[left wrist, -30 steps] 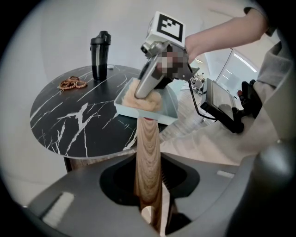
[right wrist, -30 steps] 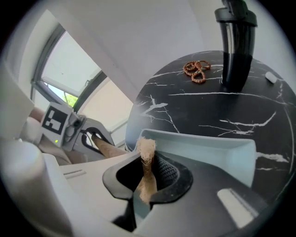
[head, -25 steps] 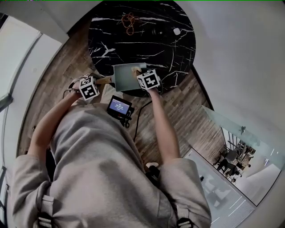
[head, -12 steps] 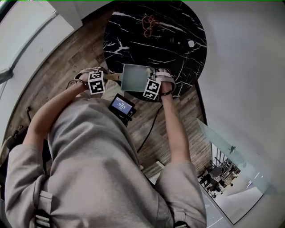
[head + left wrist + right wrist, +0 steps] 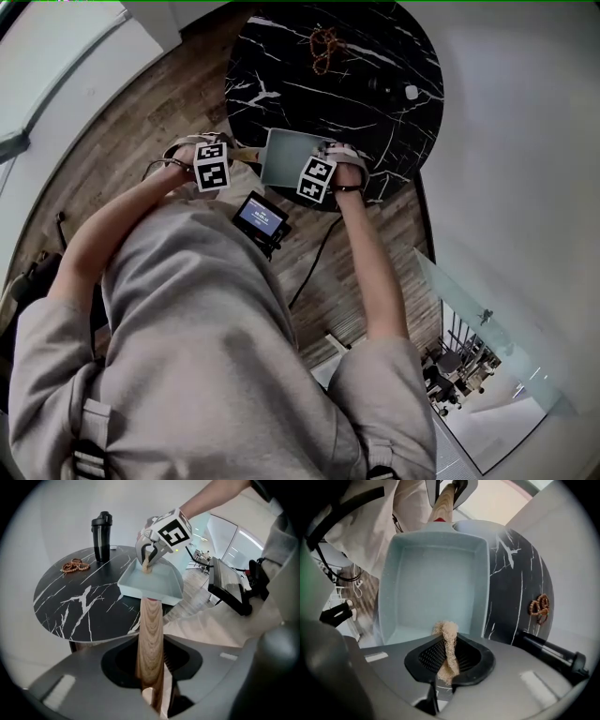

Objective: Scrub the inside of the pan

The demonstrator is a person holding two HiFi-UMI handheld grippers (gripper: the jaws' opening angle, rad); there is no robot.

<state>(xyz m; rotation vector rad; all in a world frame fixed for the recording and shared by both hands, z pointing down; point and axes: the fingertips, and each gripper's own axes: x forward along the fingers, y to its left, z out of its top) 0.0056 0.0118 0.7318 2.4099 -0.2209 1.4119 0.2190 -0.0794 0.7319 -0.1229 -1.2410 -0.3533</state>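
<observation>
A pale blue square pan [image 5: 286,156] sits at the near edge of the black marble table [image 5: 375,56]. Its wooden handle [image 5: 150,634] runs between the jaws of my left gripper [image 5: 151,667], which is shut on it. My right gripper [image 5: 447,660] is shut on a tan fibrous scrubber [image 5: 449,641]. The scrubber's tip [image 5: 146,565] hangs inside the pan [image 5: 436,583] against the wall opposite the handle. In the head view the left gripper [image 5: 212,166] is left of the pan and the right gripper [image 5: 317,178] is at its near right corner.
A black bottle [image 5: 101,536] and a brown bead string [image 5: 74,566] lie at the table's far side. A small screen device [image 5: 260,217] hangs at the person's chest, near the table edge. Wooden floor surrounds the table.
The head camera has swung, so the table sits further right in view. The right gripper has shifted a little along the pan's right side. The left gripper keeps its hold on the handle.
</observation>
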